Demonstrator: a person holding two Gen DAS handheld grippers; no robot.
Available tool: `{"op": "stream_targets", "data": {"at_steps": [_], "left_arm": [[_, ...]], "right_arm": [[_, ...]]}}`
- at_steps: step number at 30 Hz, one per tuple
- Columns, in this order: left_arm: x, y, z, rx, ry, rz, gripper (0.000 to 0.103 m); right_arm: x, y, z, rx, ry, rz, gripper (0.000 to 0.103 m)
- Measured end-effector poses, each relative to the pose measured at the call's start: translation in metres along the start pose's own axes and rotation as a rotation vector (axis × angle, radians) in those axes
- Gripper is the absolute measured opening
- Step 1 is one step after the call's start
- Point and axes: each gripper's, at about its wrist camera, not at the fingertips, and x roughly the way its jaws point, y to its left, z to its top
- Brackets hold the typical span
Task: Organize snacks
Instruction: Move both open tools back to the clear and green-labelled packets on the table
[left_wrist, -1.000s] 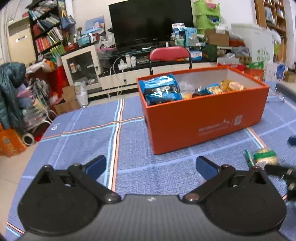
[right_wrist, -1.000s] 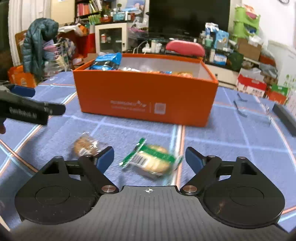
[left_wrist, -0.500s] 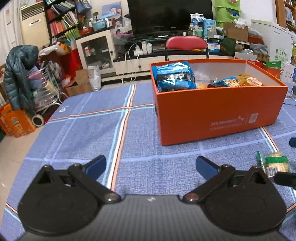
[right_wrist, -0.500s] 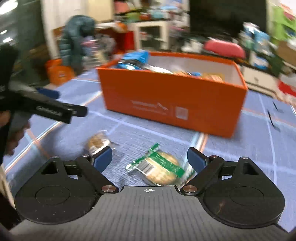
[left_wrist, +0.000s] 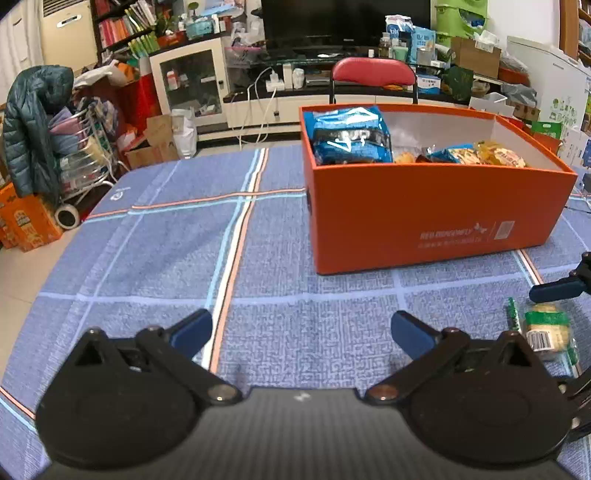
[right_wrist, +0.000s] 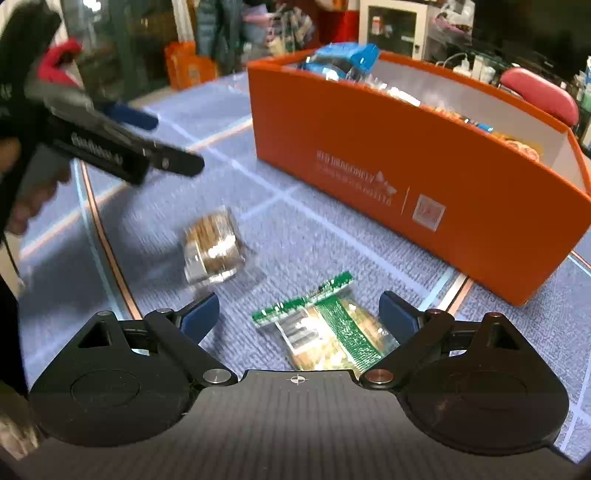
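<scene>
My right gripper (right_wrist: 298, 314): jaws have just been opening, now wide apart around the green-banded clear cracker packet (right_wrist: 325, 332) lying flat on the blue plaid tablecloth (right_wrist: 295, 236), pads not pressing it. My left gripper (left_wrist: 301, 330): jaws spread, only cloth between. A clear-wrapped brown biscuit pack (right_wrist: 212, 251) lies just left of the green one. Beyond, the orange cardboard box (right_wrist: 406, 173) holds snacks, blue bag (left_wrist: 349, 136) at its left end

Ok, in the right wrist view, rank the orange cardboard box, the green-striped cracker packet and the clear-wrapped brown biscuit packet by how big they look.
1. Orange cardboard box, clearly largest.
2. Green-striped cracker packet.
3. Clear-wrapped brown biscuit packet.
The two packets look close; the green one lies nearer the camera, so that order is unsure.
</scene>
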Motion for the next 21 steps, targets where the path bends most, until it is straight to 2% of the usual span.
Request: {"op": "stream_targets", "data": {"at_steps": [2, 4, 6, 11, 12, 14, 15, 16, 18, 21], "left_arm": [[0.001, 0.000, 0.000, -0.007, 0.006, -0.002, 0.102], [0.001, -0.001, 0.000, -0.015, 0.009, 0.001, 0.102], [0.001, -0.002, 0.001, -0.024, 0.011, 0.004, 0.102], [-0.003, -0.014, 0.002, -0.040, 0.007, 0.014, 0.102], [-0.004, -0.016, 0.002, -0.037, 0.001, 0.012, 0.102], [-0.008, -0.020, 0.003, -0.018, -0.012, 0.002, 0.102], [-0.010, -0.019, 0.003, -0.020, -0.018, 0.008, 0.102], [-0.013, -0.016, 0.003, -0.031, -0.025, 0.014, 0.102], [-0.021, -0.008, 0.003, -0.037, -0.058, -0.016, 0.102], [-0.027, -0.003, 0.003, 0.037, -0.085, -0.124, 0.102]], "right_arm": [[0.003, 0.003, -0.002, 0.001, 0.003, -0.021, 0.083], [0.001, 0.001, -0.005, 0.048, -0.001, -0.052, 0.073], [-0.006, -0.001, -0.011, 0.133, -0.011, -0.136, 0.068], [-0.029, 0.017, -0.036, 0.364, -0.020, -0.408, 0.069], [-0.035, 0.024, -0.039, 0.401, -0.036, -0.432, 0.069], [-0.057, 0.037, -0.044, 0.441, -0.127, -0.423, 0.079], [-0.068, 0.043, -0.045, 0.434, -0.169, -0.433, 0.090], [-0.076, 0.049, -0.045, 0.405, -0.201, -0.462, 0.094], [-0.090, 0.055, -0.048, 0.324, -0.249, -0.520, 0.095], [-0.093, 0.044, -0.059, 0.345, -0.221, -0.514, 0.094]]}}
